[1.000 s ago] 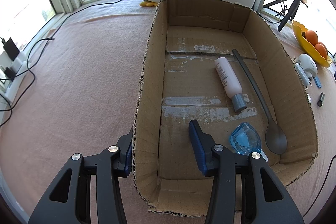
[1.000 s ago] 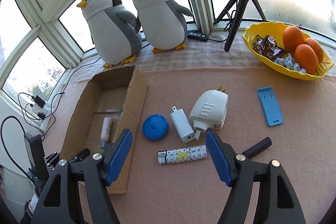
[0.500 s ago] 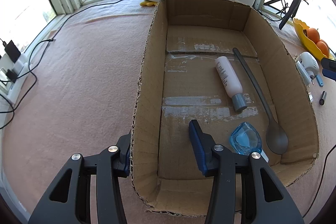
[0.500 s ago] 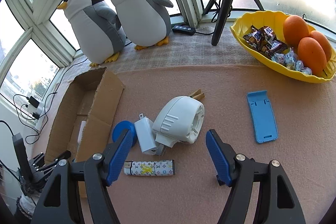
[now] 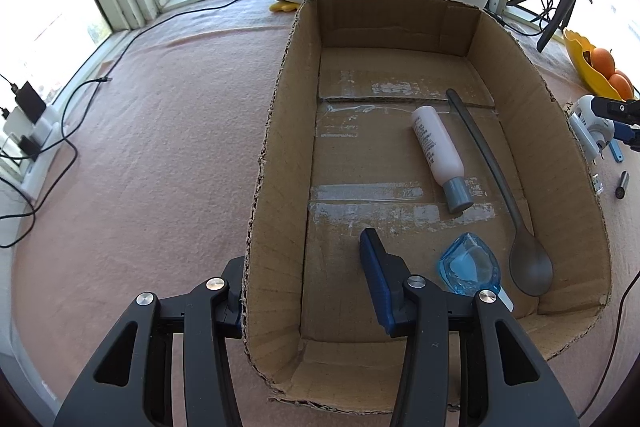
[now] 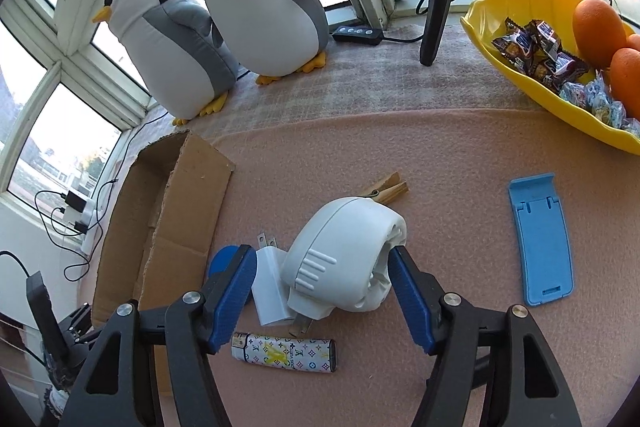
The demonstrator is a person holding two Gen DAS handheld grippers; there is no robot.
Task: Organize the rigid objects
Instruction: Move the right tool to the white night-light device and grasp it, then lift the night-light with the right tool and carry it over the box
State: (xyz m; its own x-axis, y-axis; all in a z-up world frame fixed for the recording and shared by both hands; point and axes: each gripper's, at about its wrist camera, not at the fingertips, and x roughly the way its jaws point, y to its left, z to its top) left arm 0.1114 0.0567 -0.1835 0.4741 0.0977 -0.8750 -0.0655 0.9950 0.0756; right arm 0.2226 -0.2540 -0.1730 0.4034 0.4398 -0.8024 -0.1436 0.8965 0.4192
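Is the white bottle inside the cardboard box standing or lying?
Lying. The white bottle rests on its side on the box floor, its grey cap toward the camera.

Daylight pours in through the windows [image 6: 60, 131], which are blown out to white glare, and the pink surface [image 5: 160, 155] is evenly bright with only soft shadows. Both views bulge hard at the rims, darkening into black corners. Focus looks sharp, though the far edges perhaps smear slightly.
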